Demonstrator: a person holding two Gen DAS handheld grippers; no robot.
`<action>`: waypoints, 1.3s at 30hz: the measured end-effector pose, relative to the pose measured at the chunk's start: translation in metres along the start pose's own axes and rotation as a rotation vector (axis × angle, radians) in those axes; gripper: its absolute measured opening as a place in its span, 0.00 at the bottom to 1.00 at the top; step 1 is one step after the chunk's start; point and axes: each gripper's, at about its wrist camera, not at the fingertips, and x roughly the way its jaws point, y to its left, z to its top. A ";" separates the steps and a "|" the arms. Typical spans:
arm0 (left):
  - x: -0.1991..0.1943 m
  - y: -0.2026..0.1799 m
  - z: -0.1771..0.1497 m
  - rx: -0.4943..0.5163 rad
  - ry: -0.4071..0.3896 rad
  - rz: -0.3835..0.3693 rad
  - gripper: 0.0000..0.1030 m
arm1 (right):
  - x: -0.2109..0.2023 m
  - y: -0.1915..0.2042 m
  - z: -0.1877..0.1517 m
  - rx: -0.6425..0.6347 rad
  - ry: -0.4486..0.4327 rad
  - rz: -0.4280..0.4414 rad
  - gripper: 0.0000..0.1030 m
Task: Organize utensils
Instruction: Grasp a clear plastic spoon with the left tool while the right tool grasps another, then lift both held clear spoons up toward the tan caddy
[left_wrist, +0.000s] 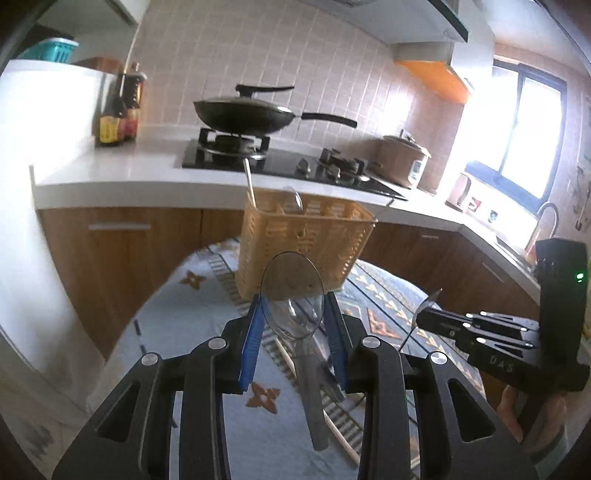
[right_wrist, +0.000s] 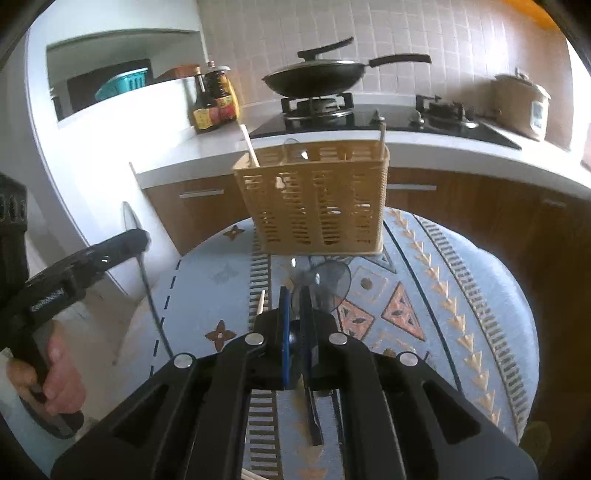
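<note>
A tan slotted utensil basket (left_wrist: 306, 236) (right_wrist: 317, 206) stands at the far side of the round table, with a wooden stick (right_wrist: 249, 146) and a clear spoon (left_wrist: 295, 201) standing in it. My left gripper (left_wrist: 293, 299) is shut on the bowl of a clear plastic spoon (left_wrist: 291, 277), whose handle hangs down toward the camera. The right wrist view shows that left gripper (right_wrist: 142, 240) at the left, spoon edge-on. My right gripper (right_wrist: 294, 293) is shut on a second clear spoon (right_wrist: 330, 282), just in front of the basket. In the left wrist view the right gripper (left_wrist: 419, 317) is at the right.
The table carries a blue patterned cloth (right_wrist: 461, 280); a chopstick (right_wrist: 261, 302) lies on it under the right gripper. Behind the basket runs a white counter (left_wrist: 147, 162) with a hob, a black wok (left_wrist: 243, 114), sauce bottles (right_wrist: 214, 99) and a rice cooker (right_wrist: 524, 105).
</note>
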 end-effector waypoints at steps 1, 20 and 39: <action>-0.001 0.000 0.001 -0.002 -0.002 -0.004 0.30 | 0.001 -0.003 0.000 0.006 0.001 0.005 0.04; 0.045 0.017 0.010 0.004 0.018 -0.017 0.30 | 0.108 -0.141 0.004 0.557 0.450 0.015 0.61; 0.059 0.023 0.026 0.023 -0.022 0.002 0.30 | 0.136 -0.069 0.008 0.123 0.421 -0.206 0.28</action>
